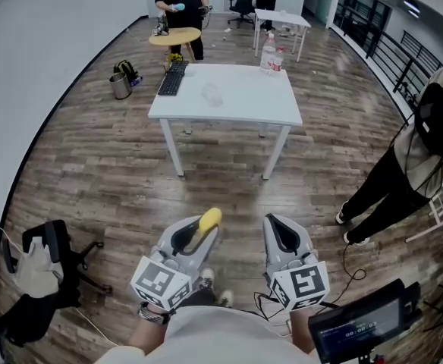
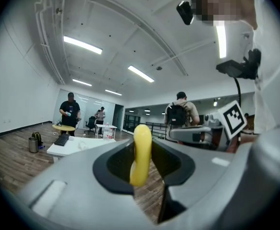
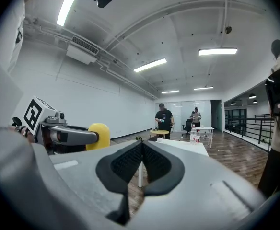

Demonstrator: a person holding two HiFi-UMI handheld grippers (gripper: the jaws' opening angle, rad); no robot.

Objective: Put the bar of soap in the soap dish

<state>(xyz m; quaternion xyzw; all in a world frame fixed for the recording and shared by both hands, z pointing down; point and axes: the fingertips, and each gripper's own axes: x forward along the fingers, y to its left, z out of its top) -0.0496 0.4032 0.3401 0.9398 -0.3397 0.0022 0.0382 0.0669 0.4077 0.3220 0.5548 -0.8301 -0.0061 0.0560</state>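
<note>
Left gripper (image 1: 203,232) clamps yellow soap bar (image 1: 211,218) level, likely for carrying to white table (image 1: 237,108); right gripper (image 1: 281,230) closed, empty, idle.

A white table (image 1: 244,101) stands on wood-plank floor (image 1: 92,173) beneath ceiling strip lights (image 2: 82,45), white walls (image 1: 39,36) around.

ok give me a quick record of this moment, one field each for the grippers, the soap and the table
left gripper: shut on the bar of soap
bar of soap: yellow, upright between the left jaws, tip sticking out past them
right gripper: shut, nothing between its jaws
white table: ahead on the wood floor, apart from both grippers
on table: keyboard, bottles
stage: soap gripped, not yet set down
</note>
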